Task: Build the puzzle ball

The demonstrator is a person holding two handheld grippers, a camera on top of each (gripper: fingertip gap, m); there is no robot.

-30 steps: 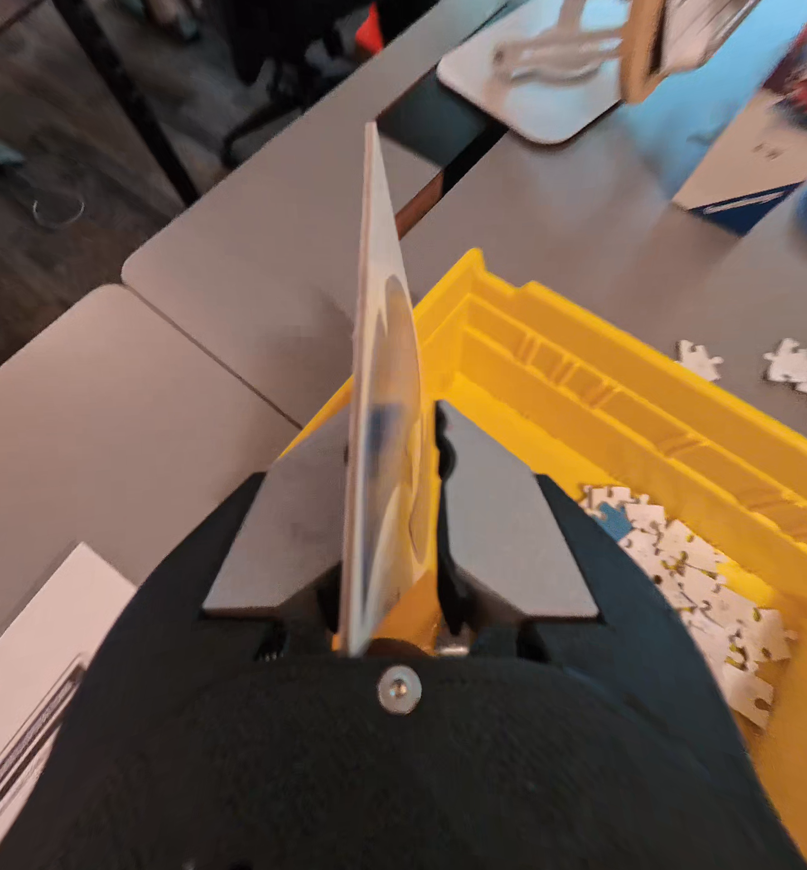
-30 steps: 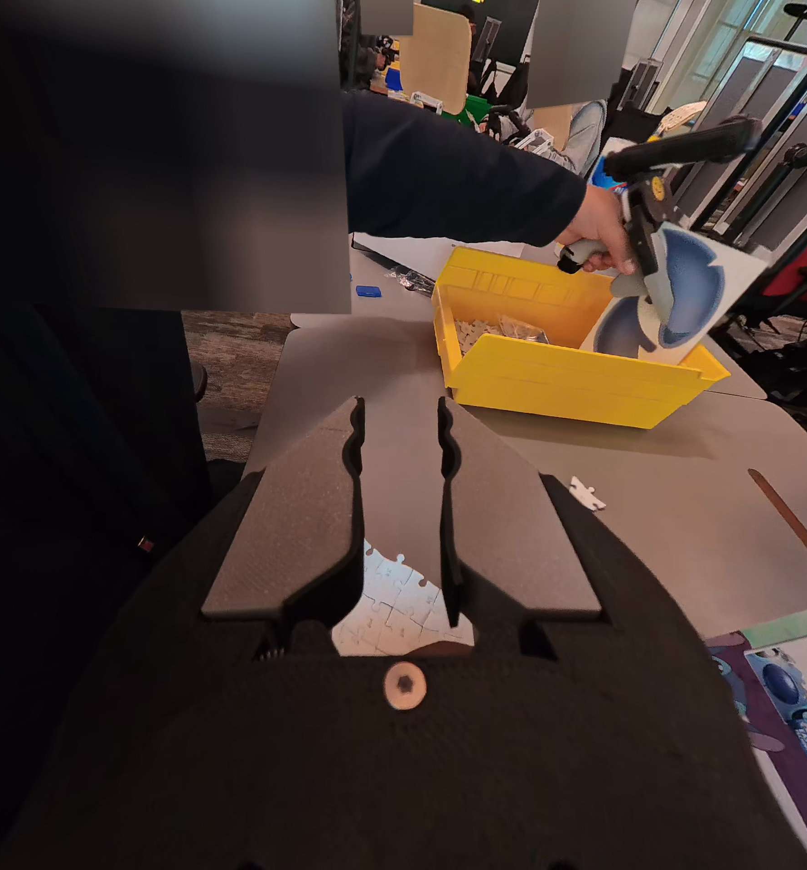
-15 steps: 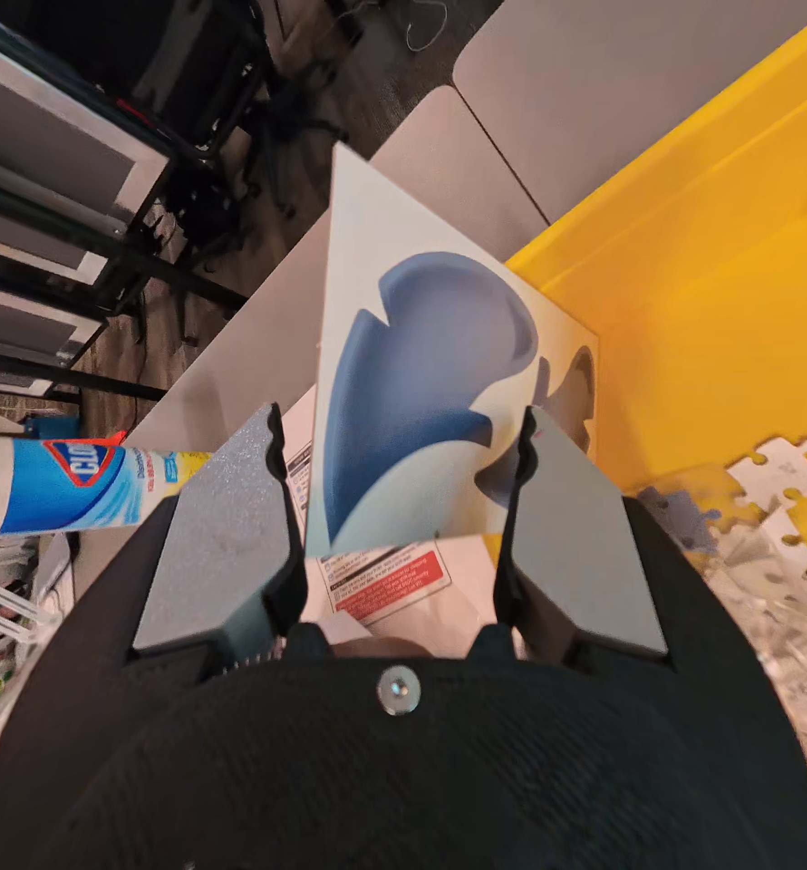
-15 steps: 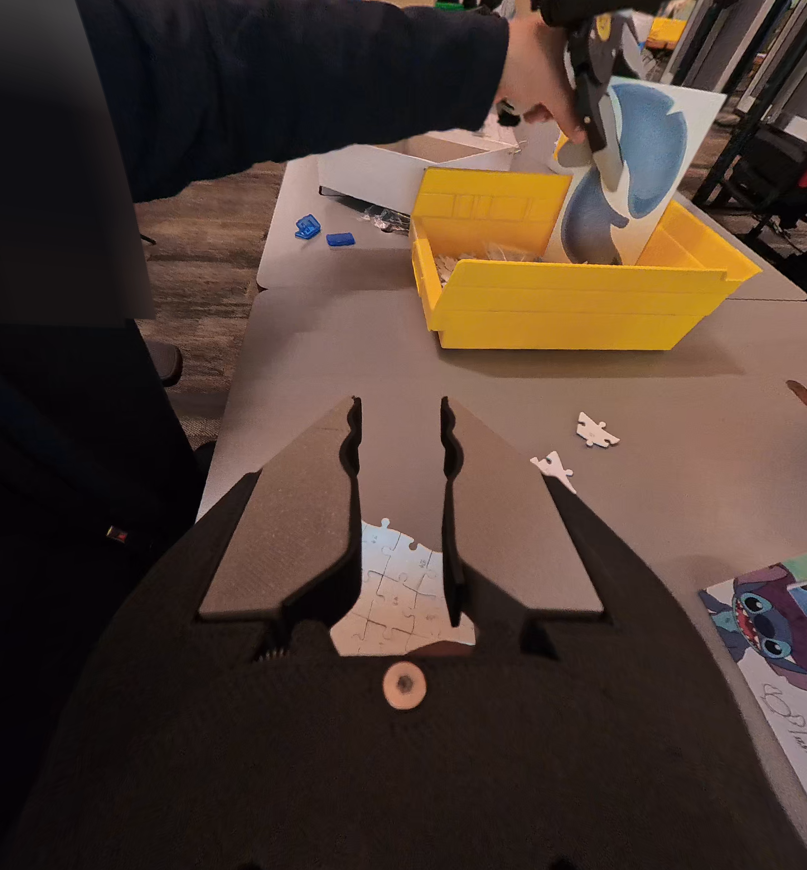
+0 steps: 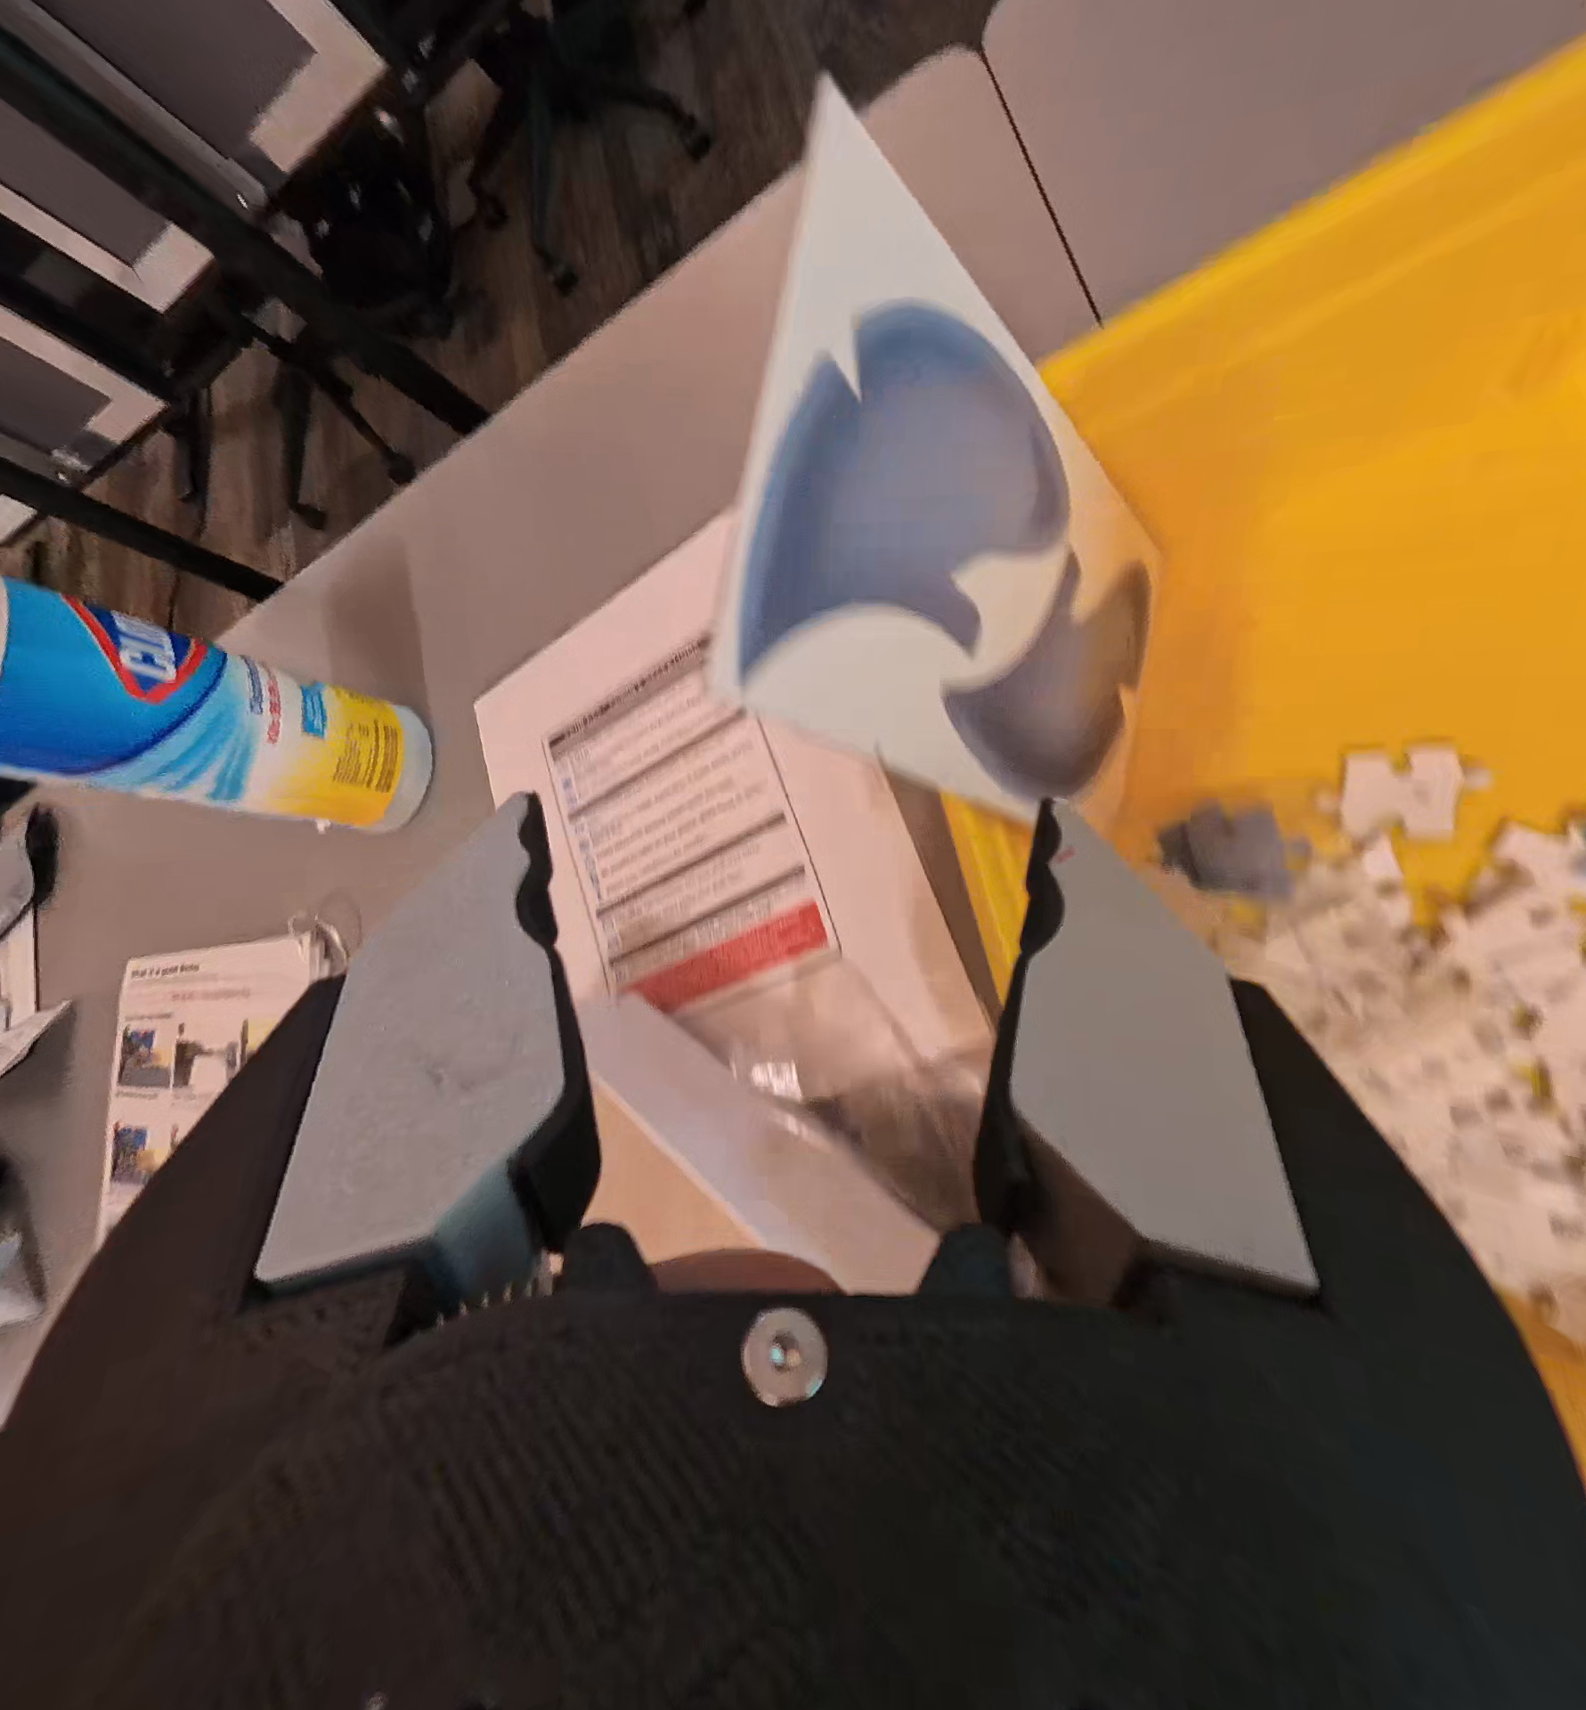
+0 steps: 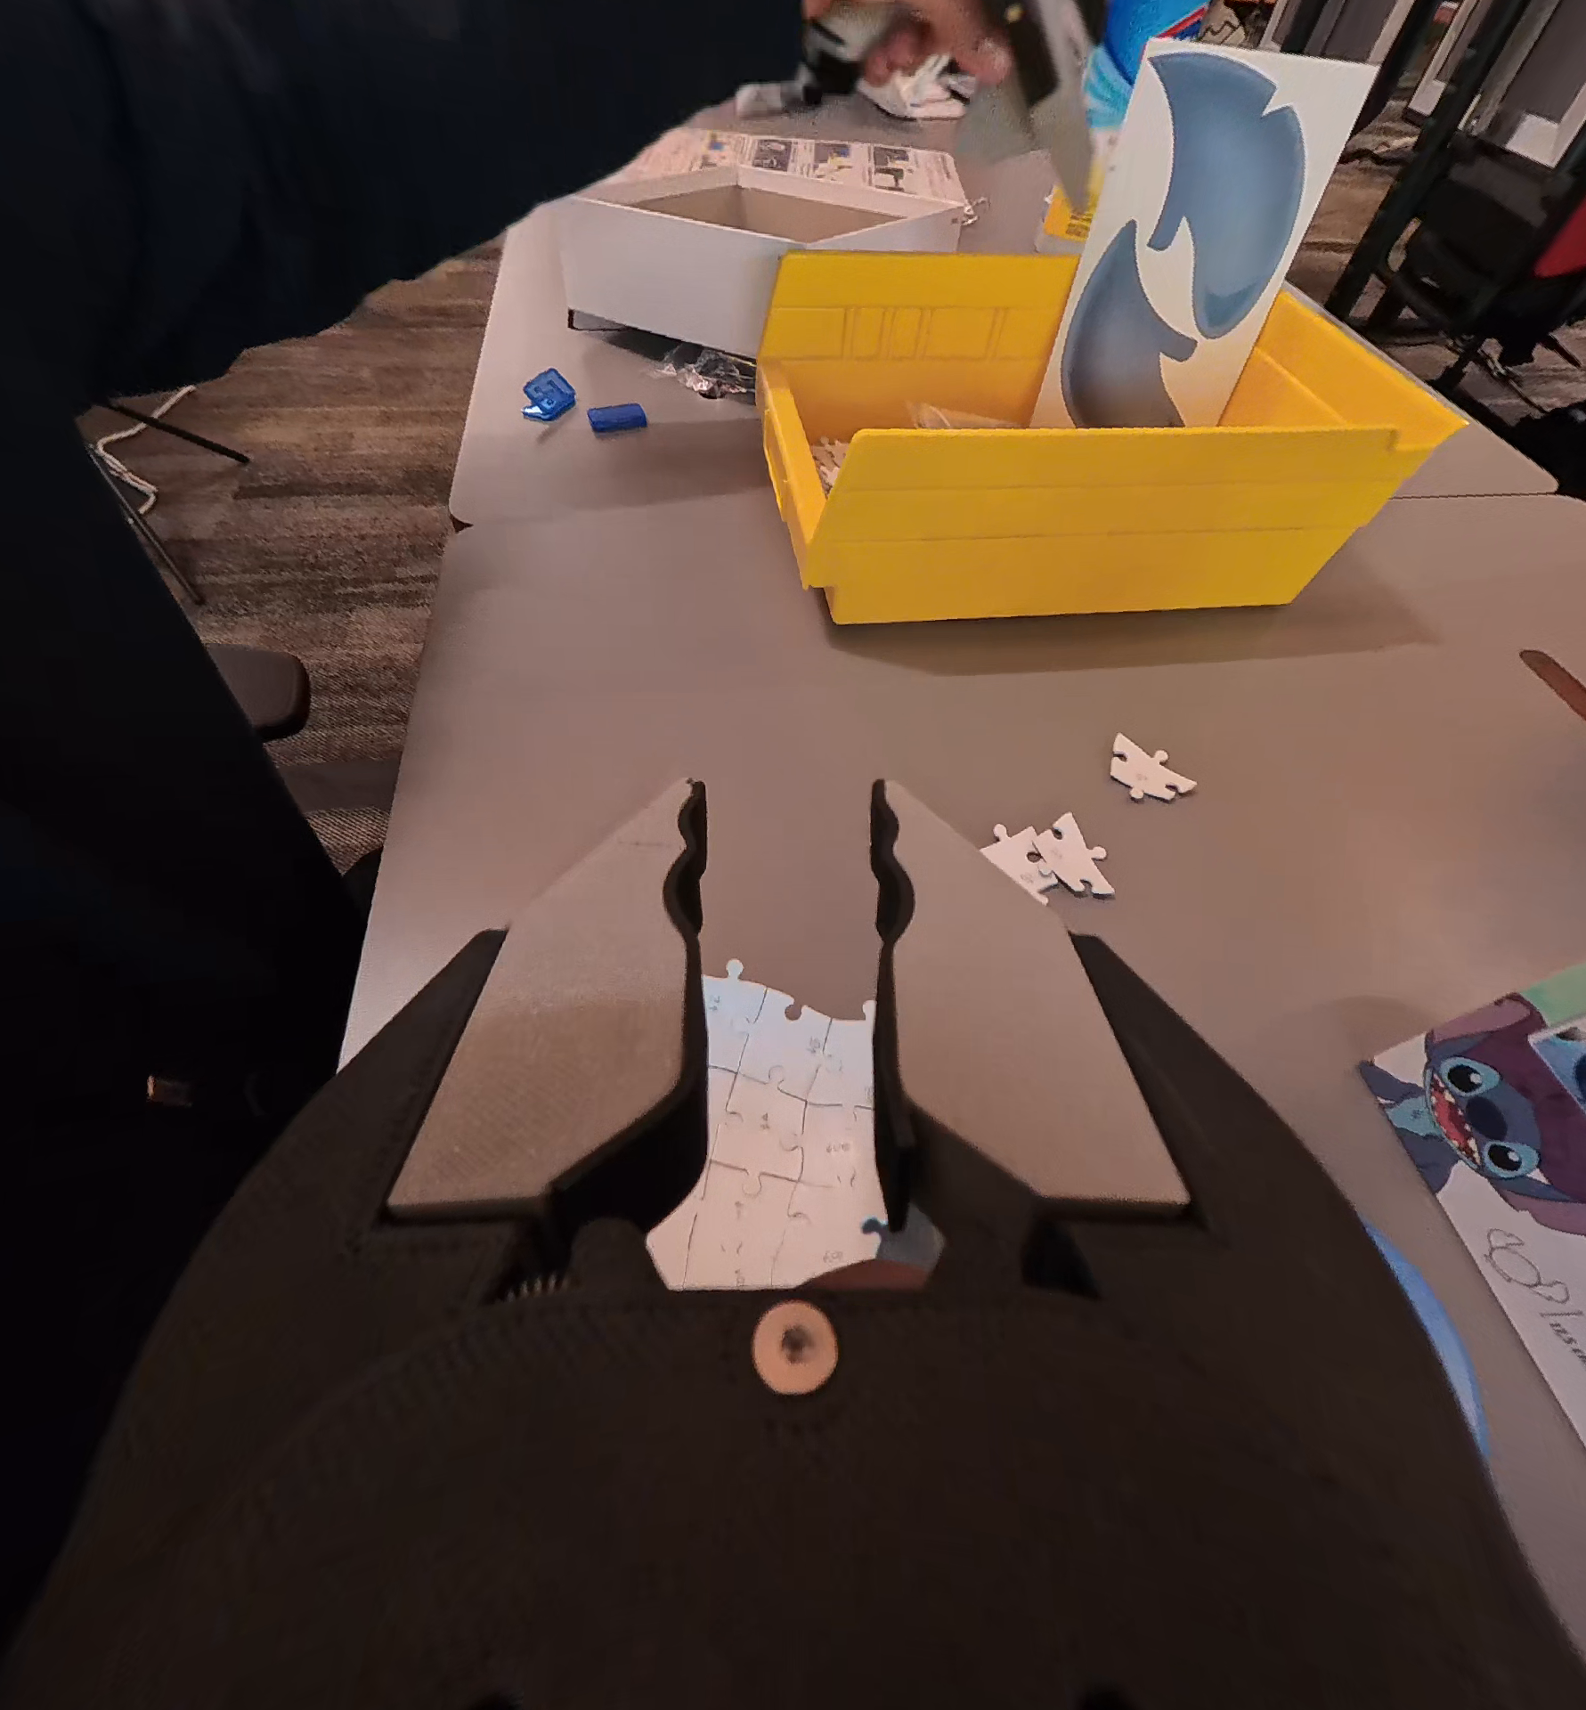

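My left tongs [image 5: 784, 833] stand wide open with nothing between them; the card [image 5: 909, 555] with the blue shapes on it is just beyond the tips, standing on end in the yellow bin [image 6: 1094, 518]. In the right wrist view it leans against the bin's far wall at the right-hand end, and I judge it was stood there to get it out of the way while keeping its picture in sight. That view also catches my left tongs up by the card's top edge, blurred. Under and beside the left tongs lies a white box [image 5: 678, 833], just beside the bin's left wall, and a cleaning-wipes canister [image 5: 187, 712] lies farther left toward the counter's far edge.

My right tongs [image 6: 784, 833] are held partly open over the near edge of the counter [image 6: 770, 685], gripping nothing. Beneath them rests the joined patch of puzzle pieces [image 6: 789, 1129], white backs up, which I take to be the start of the ball. I hold the tongs there, I think, ready to steady it. A few loose pieces [image 6: 1048, 856] lie just right of the tips, another [image 6: 1145, 768] a little beyond. Most spare pieces sit in the bin's left end. A printed sheet [image 6: 1529, 1157] lies at the counter's right edge, likely for reference.
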